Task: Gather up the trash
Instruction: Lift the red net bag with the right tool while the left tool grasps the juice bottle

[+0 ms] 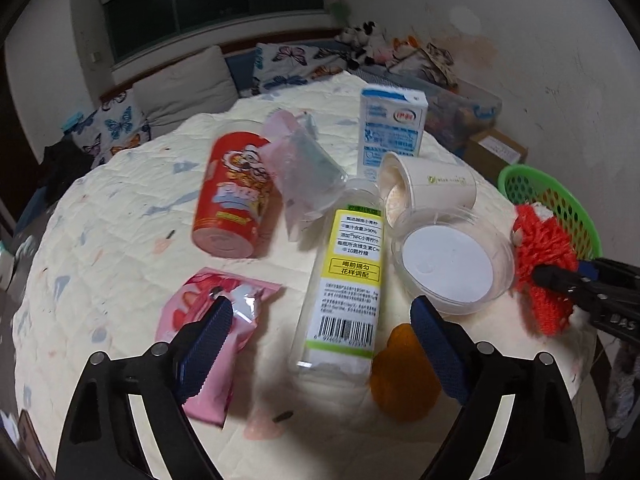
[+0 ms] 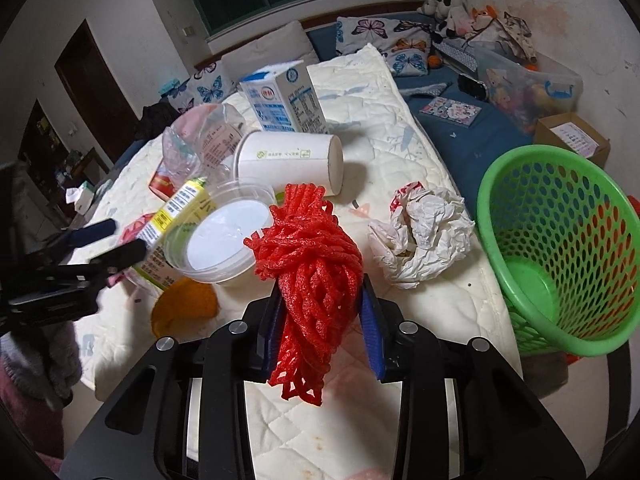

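My right gripper [image 2: 322, 300] is shut on a red foam net [image 2: 310, 256], held above the quilt; the net also shows in the left wrist view [image 1: 542, 252]. The green basket [image 2: 560, 248] stands to its right, beyond the bed edge. My left gripper [image 1: 320, 316] is open and empty over a clear bottle with a yellow label [image 1: 348, 276]. A pink wrapper [image 1: 212, 312] lies under its left finger. A red snack can [image 1: 232, 196], a milk carton [image 1: 390, 124], a paper cup [image 1: 432, 188], a clear plastic lid [image 1: 452, 260] and crumpled paper [image 2: 420, 232] lie on the quilt.
An orange piece [image 1: 404, 372] lies by the bottle's base. A clear plastic bag [image 1: 300, 164] lies beside the can. Pillows [image 1: 184, 88] and plush toys [image 1: 368, 40] sit at the back. A cardboard box [image 2: 572, 136] stands behind the basket.
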